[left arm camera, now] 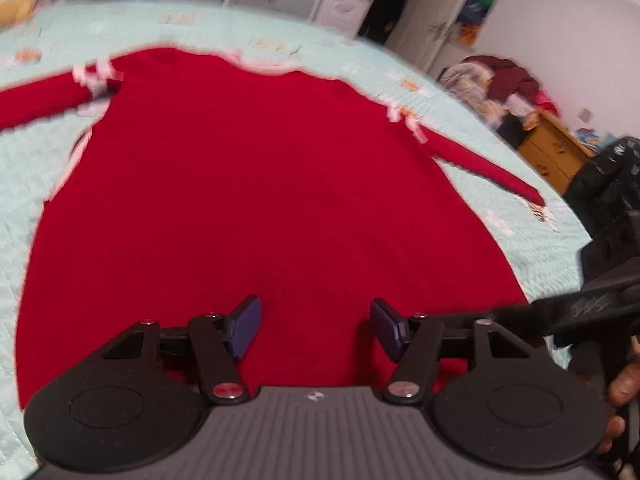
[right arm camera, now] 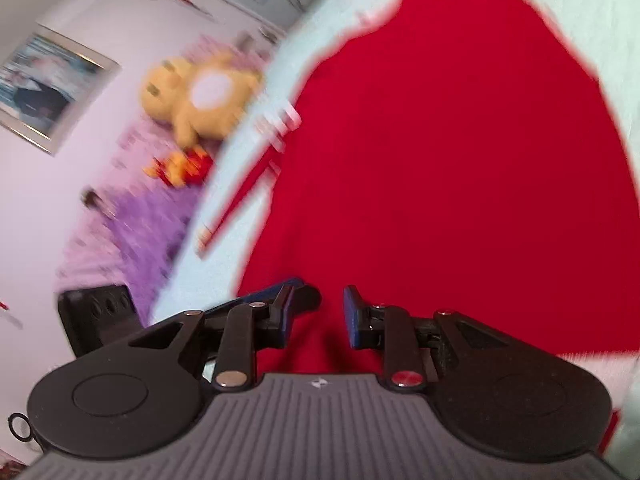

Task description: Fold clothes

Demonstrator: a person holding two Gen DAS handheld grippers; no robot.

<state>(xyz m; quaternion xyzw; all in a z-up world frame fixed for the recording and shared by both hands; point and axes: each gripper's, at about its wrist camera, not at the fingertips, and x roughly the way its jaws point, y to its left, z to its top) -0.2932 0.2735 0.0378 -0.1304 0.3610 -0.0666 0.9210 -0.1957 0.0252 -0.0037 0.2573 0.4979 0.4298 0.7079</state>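
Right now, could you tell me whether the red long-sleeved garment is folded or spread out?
Spread out: the red long-sleeved garment lies flat on the pale green bedspread, both sleeves extended sideways.

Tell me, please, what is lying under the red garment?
The red garment lies spread on a pale mint quilted bedspread, which shows all around its edges. Whatever lies beneath its middle is covered and cannot be seen.
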